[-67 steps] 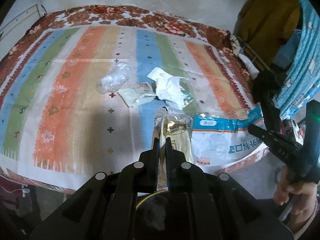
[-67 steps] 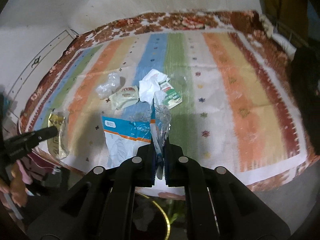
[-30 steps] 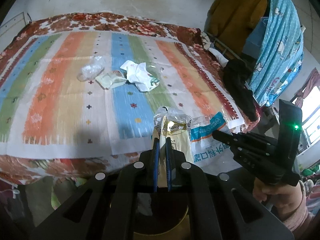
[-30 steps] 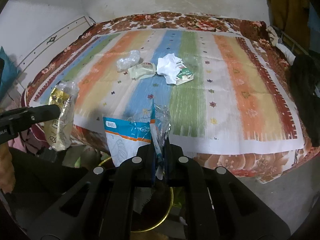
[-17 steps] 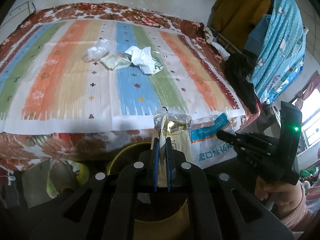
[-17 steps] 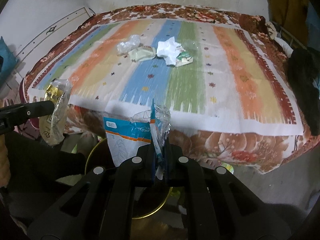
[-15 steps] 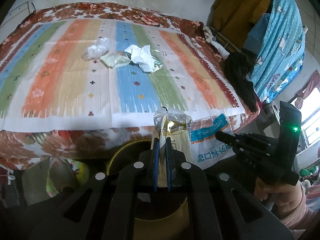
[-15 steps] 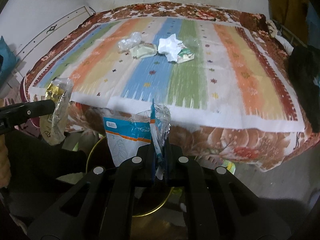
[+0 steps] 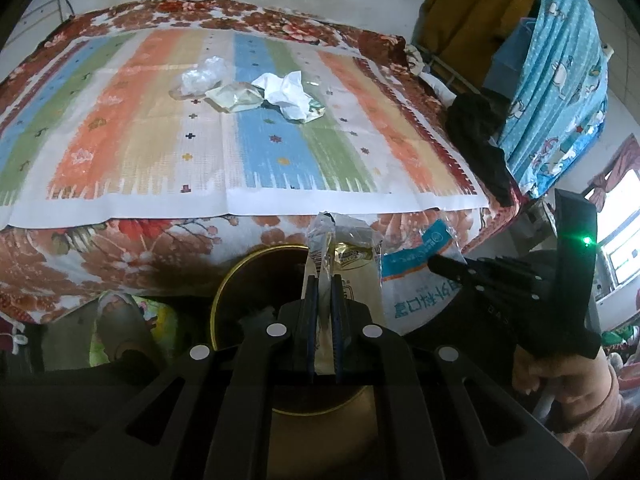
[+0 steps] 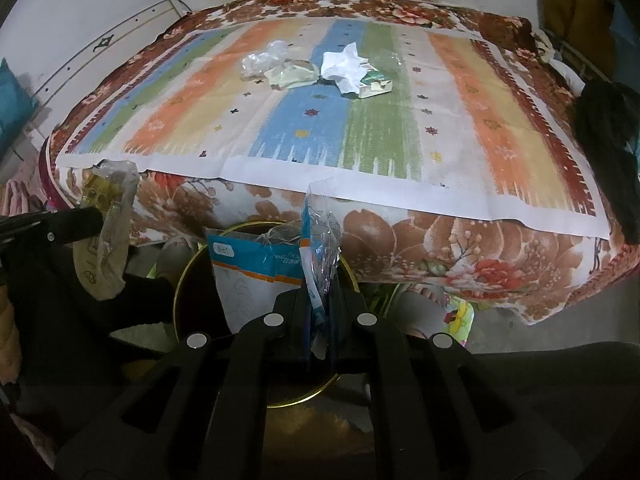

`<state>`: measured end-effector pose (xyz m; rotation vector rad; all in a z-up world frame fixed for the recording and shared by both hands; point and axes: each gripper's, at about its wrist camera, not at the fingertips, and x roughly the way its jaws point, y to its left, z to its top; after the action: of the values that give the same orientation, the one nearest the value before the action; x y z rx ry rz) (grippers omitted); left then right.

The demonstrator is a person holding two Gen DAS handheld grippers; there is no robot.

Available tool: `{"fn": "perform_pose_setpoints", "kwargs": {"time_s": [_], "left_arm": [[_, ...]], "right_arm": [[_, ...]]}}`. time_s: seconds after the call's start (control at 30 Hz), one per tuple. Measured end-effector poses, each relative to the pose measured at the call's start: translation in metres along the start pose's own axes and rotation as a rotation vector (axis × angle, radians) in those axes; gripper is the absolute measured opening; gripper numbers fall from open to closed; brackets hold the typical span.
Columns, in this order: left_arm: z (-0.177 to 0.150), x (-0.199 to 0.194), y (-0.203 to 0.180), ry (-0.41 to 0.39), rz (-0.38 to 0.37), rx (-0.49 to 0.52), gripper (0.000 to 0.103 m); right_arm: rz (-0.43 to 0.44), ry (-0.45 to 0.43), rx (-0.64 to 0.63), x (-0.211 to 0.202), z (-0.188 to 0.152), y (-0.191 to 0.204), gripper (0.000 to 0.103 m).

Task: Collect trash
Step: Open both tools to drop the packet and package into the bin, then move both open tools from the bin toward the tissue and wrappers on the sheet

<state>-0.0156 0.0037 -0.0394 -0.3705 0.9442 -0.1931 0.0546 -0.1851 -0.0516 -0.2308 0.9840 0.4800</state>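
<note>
My left gripper (image 9: 323,280) is shut on a gold and clear wrapper (image 9: 354,256), held over a round gold-rimmed bin (image 9: 224,292) on the floor in front of the bed. My right gripper (image 10: 318,280) is shut on a blue and white plastic bag (image 10: 248,268) over the same bin (image 10: 180,292). The right gripper (image 9: 448,266) with its bag (image 9: 416,280) shows at right in the left wrist view. The left gripper (image 10: 86,220) with its wrapper (image 10: 108,236) shows at left in the right wrist view. More trash lies on the bed: a clear plastic piece (image 9: 202,78), a pale green packet (image 9: 236,98), crumpled white paper (image 9: 286,90).
The bed carries a striped cloth (image 9: 132,128) over a floral blanket (image 9: 120,248). A small green and white carton (image 10: 374,82) lies by the paper. Dark clothing (image 9: 480,140) hangs off the bed's right side. A blue curtain (image 9: 560,60) stands at right. Colourful slippers (image 9: 128,320) lie beside the bin.
Both grippers have drawn back from the bed and dropped lower with their trash. The bin's rim has come into fuller view under both.
</note>
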Motion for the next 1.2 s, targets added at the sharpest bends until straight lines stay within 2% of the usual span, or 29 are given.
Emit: {"fn": "perform_pose_setpoints", "kwargs": {"time_s": [0.27,0.33,0.37,0.4,0.67,0.87,1.0,1.2], "left_arm": [[-0.001,0.008,-0.002,0.019,0.004,0.007,0.006],[0.000,0.009,-0.002,0.032,-0.008,-0.005,0.020],[0.001,0.009,-0.001,0.029,-0.012,-0.016,0.036],[0.002,0.009,0.001,0.018,-0.004,-0.023,0.040],[0.003,0.011,0.005,0.028,0.020,-0.050,0.041],[0.005,0.011,0.006,0.026,0.034,-0.047,0.042],[0.014,0.010,0.011,0.021,0.057,-0.052,0.045],[0.034,0.003,0.013,-0.001,0.081,-0.039,0.050]], "right_arm": [[-0.005,0.010,-0.010,0.003,-0.001,0.003,0.010],[-0.013,0.004,-0.019,0.002,-0.001,0.004,0.018],[-0.011,0.002,-0.022,0.002,0.000,0.005,0.028],[-0.005,0.006,-0.020,0.003,0.000,0.005,0.034],[0.029,0.019,0.007,0.006,0.002,0.001,0.040],[0.026,-0.015,-0.011,0.003,0.007,0.006,0.043],[0.004,-0.032,-0.009,0.004,0.012,0.007,0.045],[0.044,-0.020,0.030,0.008,0.019,-0.002,0.047]]}}
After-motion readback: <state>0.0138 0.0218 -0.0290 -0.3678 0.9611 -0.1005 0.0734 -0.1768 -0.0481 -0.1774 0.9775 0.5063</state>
